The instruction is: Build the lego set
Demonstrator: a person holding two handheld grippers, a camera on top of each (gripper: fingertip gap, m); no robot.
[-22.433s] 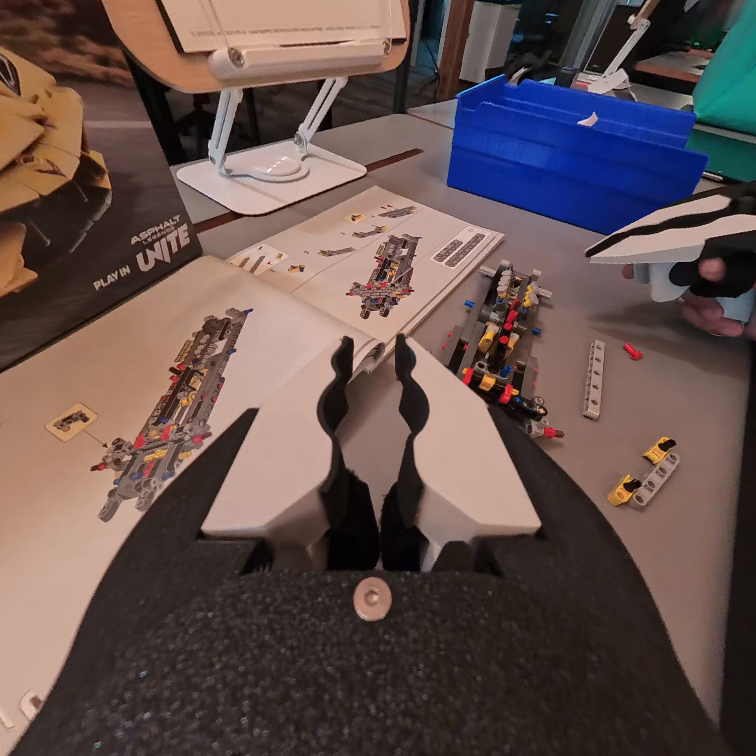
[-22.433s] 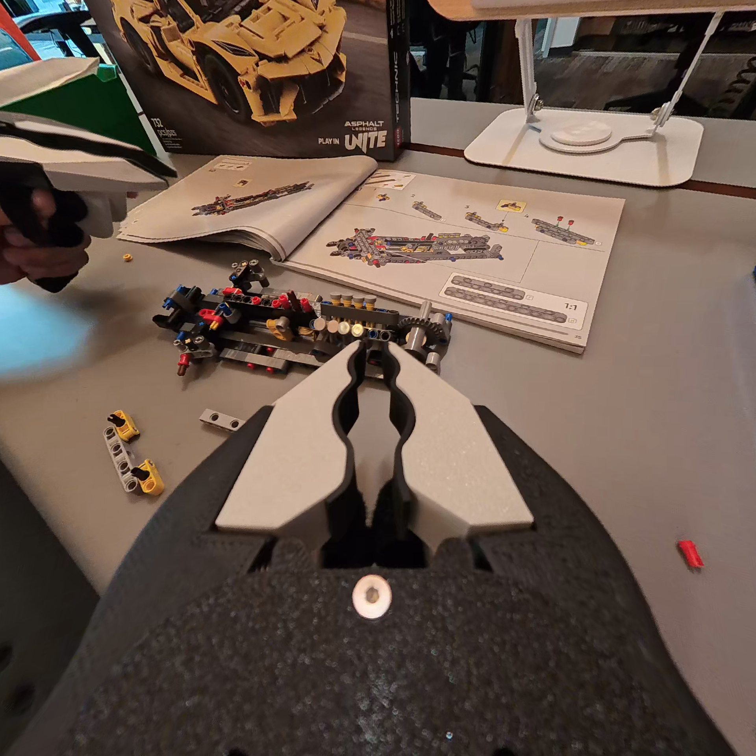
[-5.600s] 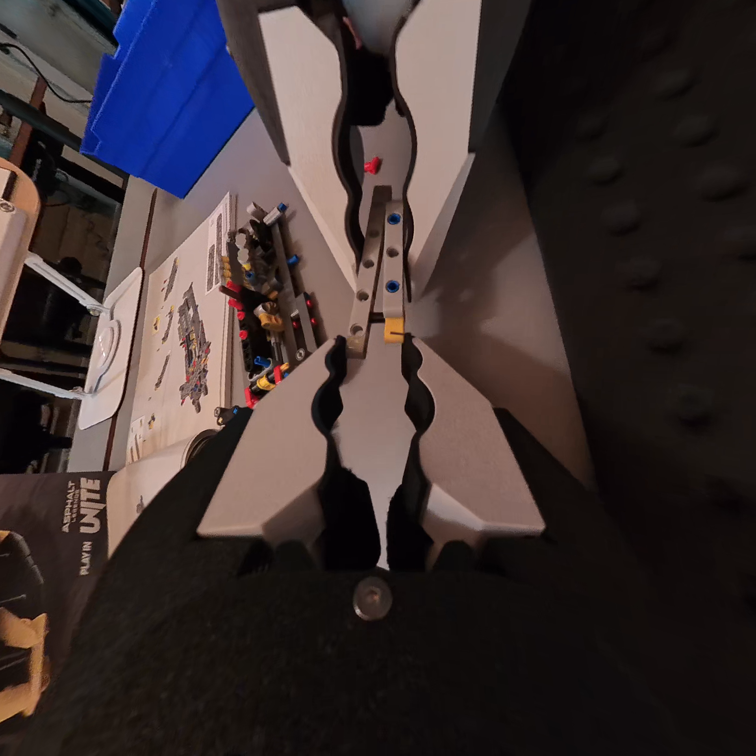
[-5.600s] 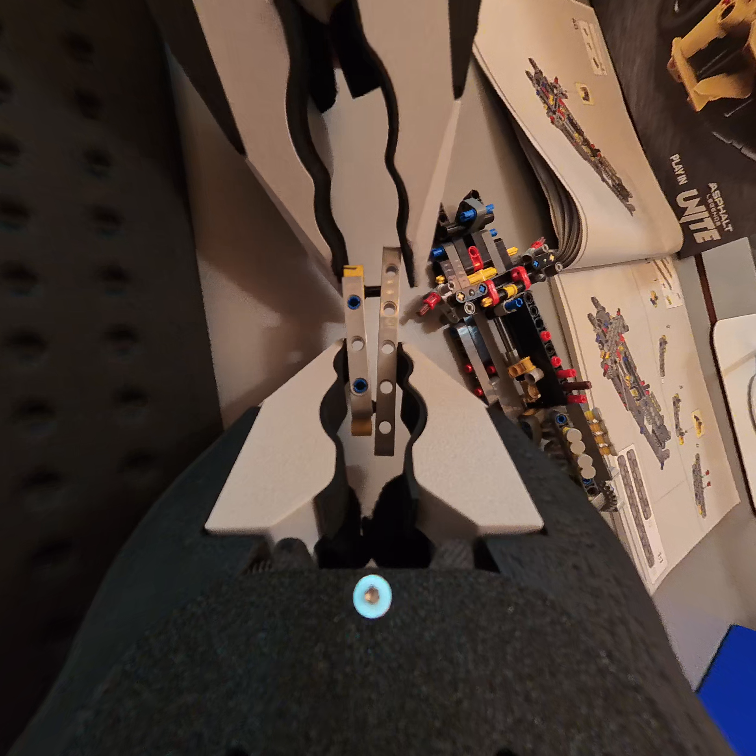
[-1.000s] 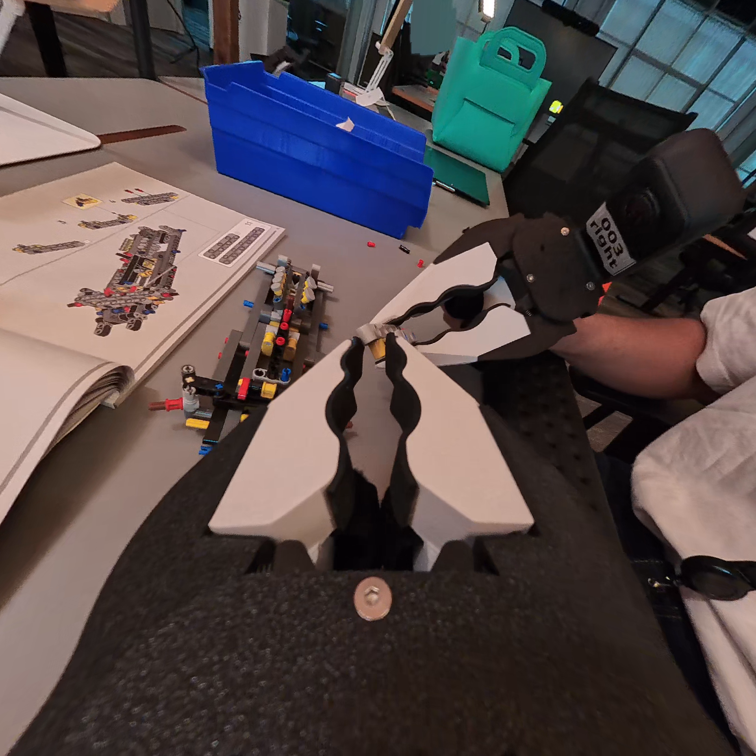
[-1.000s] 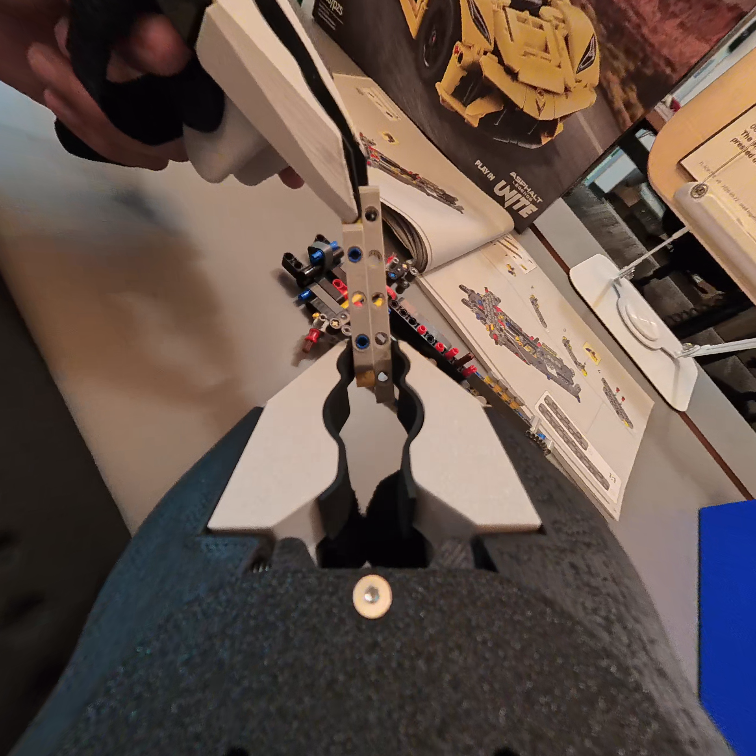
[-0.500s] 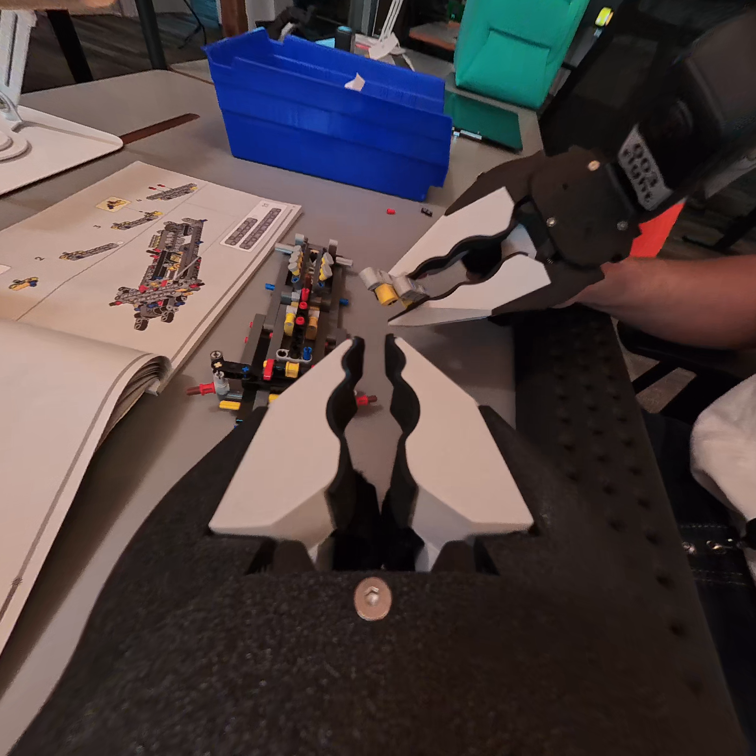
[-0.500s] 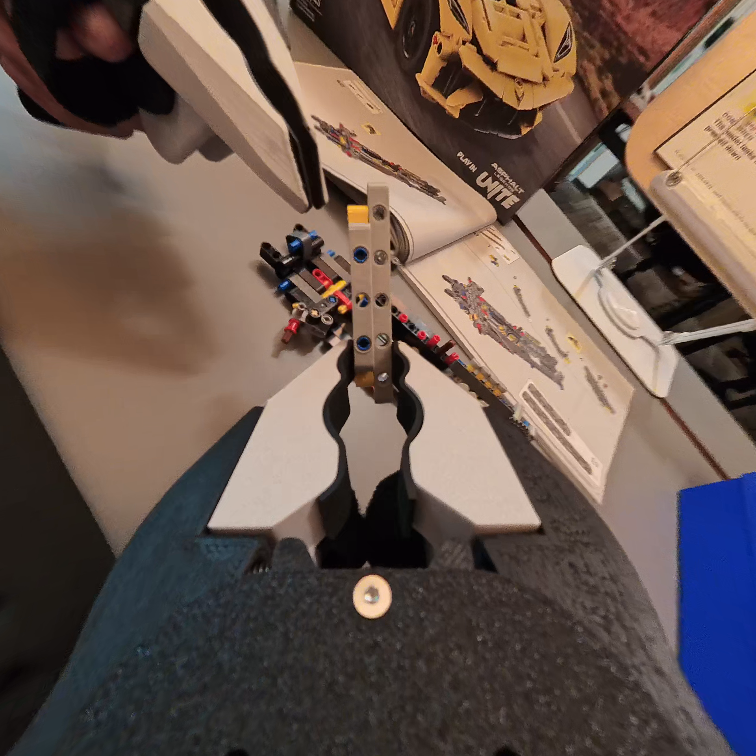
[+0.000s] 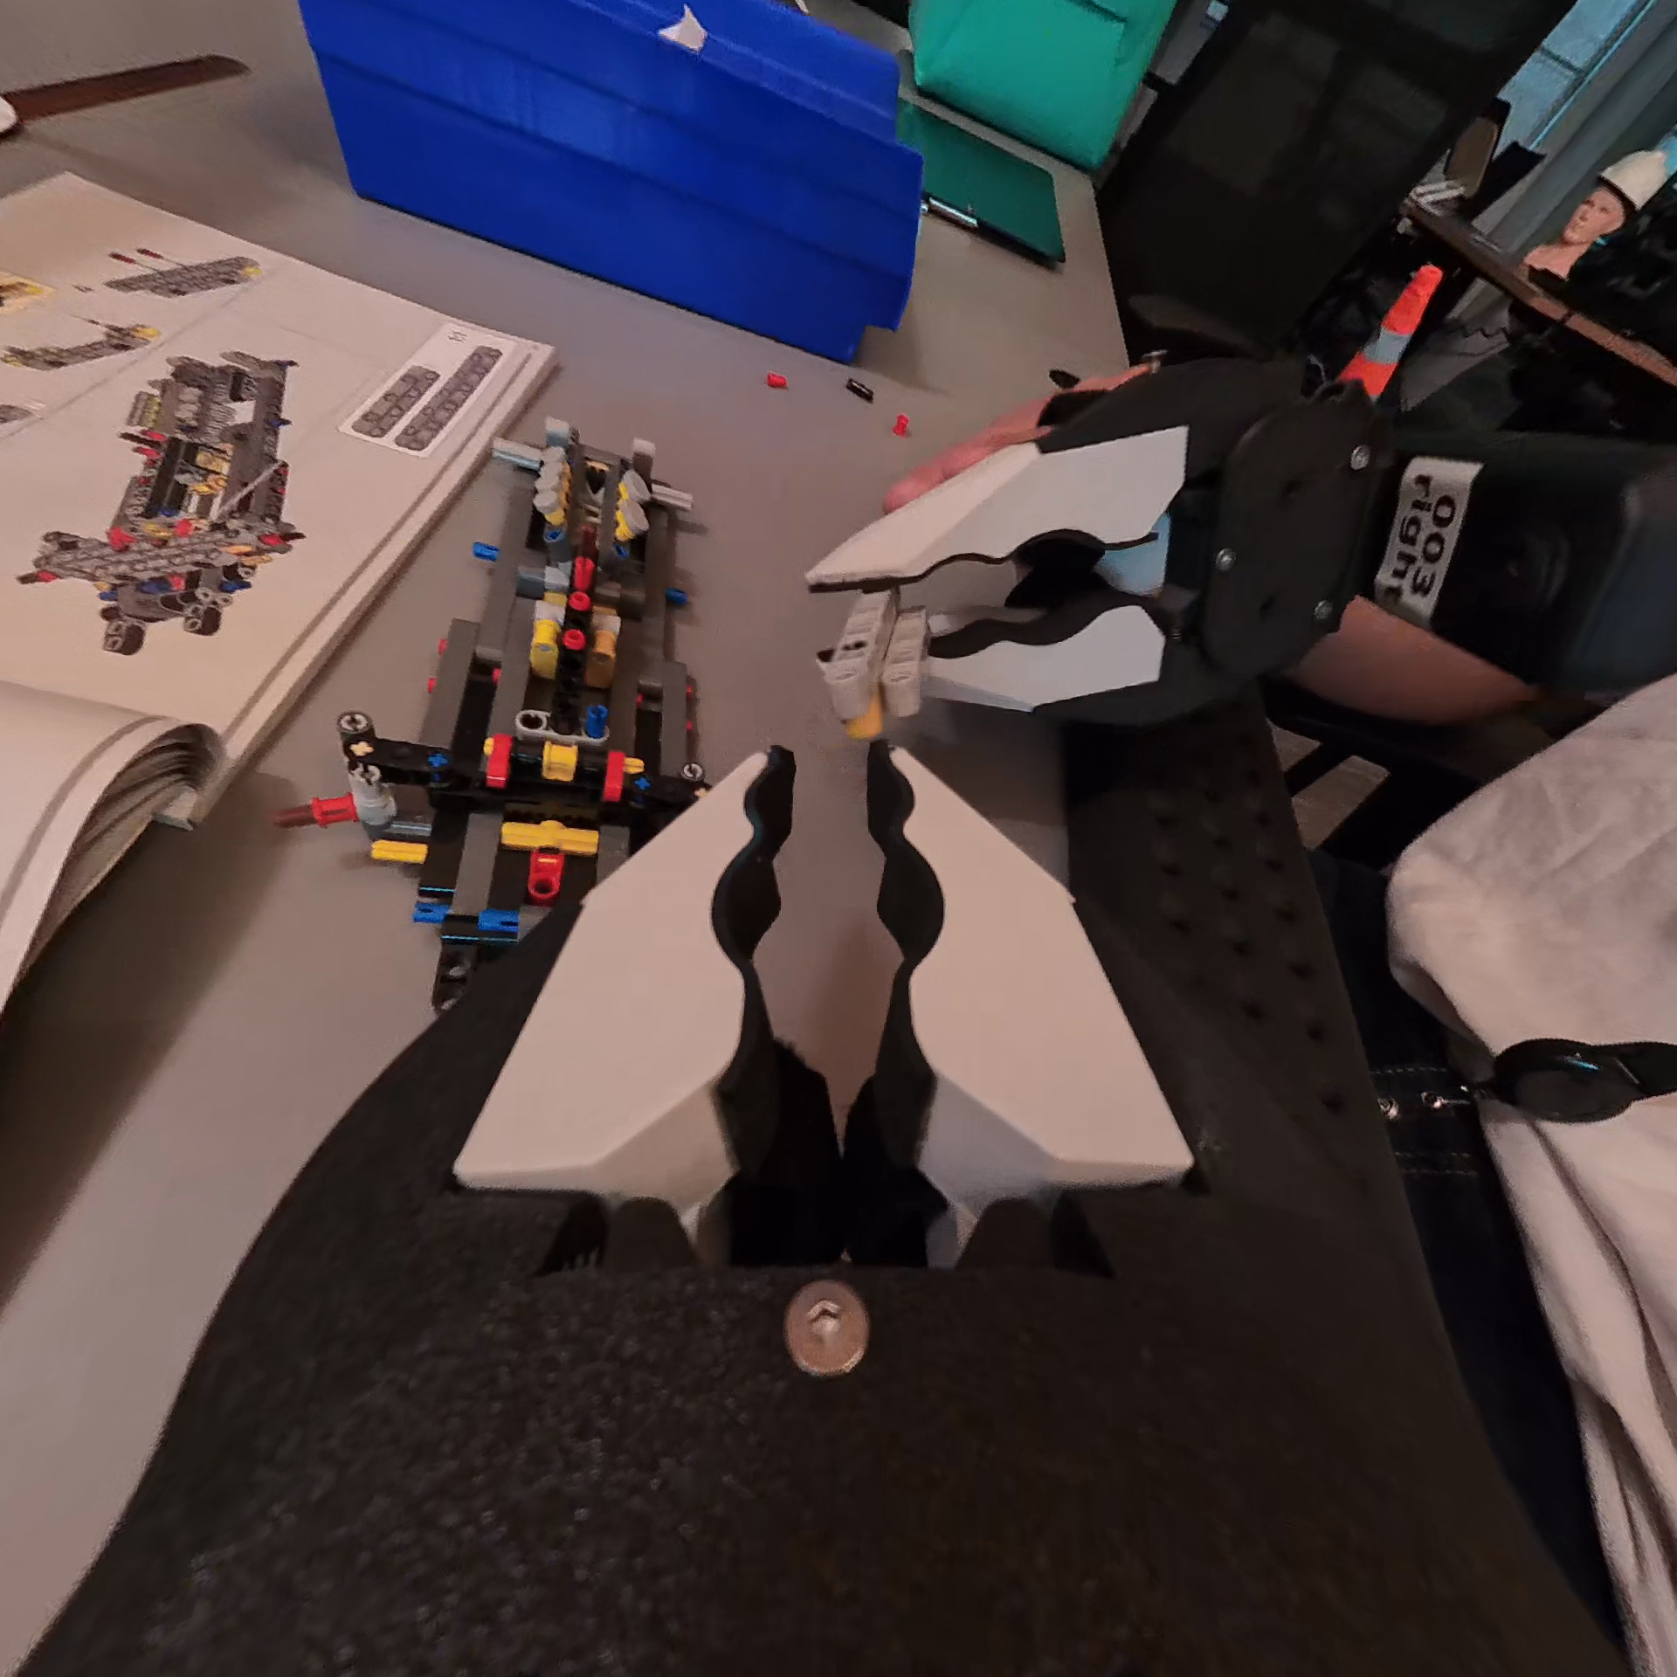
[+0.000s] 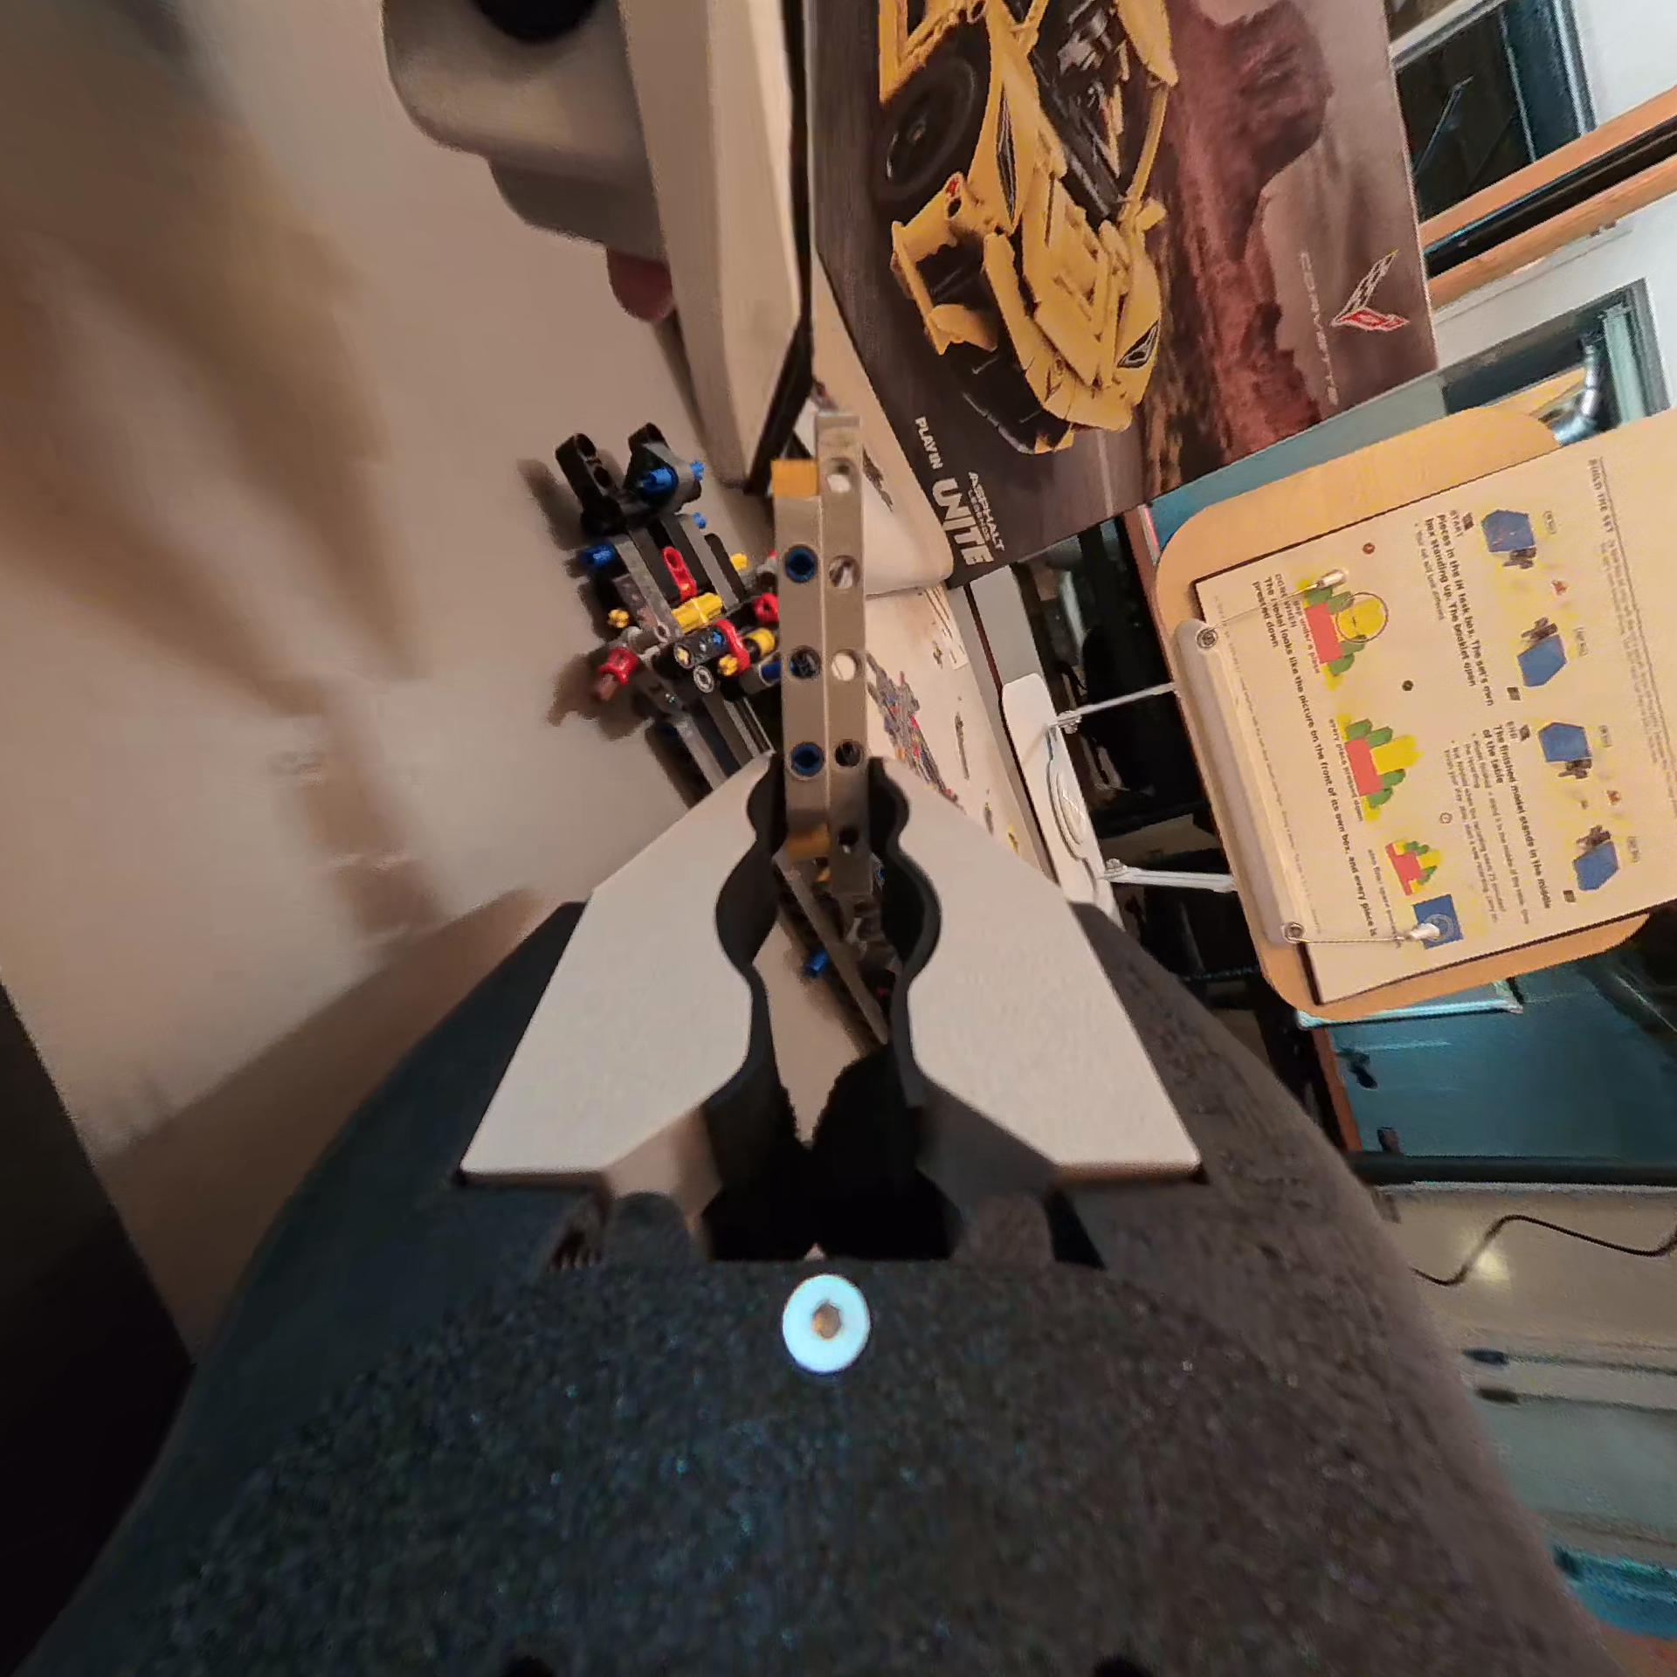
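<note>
My right gripper (image 10: 824, 771) is shut on a pair of joined grey beams (image 10: 821, 635) with blue pins and yellow ends, held in the air. It also shows in the left wrist view (image 9: 898, 626), with the beams (image 9: 873, 652) sticking out of its tips. My left gripper (image 9: 828, 758) is open and empty, just below and in front of those beams. The long black and grey chassis (image 9: 563, 671) with red, yellow and blue parts lies on the grey table (image 9: 227, 1044), left of both grippers. It shows in the right wrist view (image 10: 671, 608) behind the beams.
The open instruction booklet (image 9: 181, 472) lies at the left. A blue bin (image 9: 617, 154) stands at the back, with a few small loose red and black pins (image 9: 858, 390) near it. The set's box (image 10: 1116, 236) and an instruction stand (image 10: 1416, 708) are beyond the chassis. There is about 6 cm between the tips of the two grippers.
My left gripper let go of the beams and drew back, open. My right gripper kept the beams, rolled over and moved right of the chassis.
</note>
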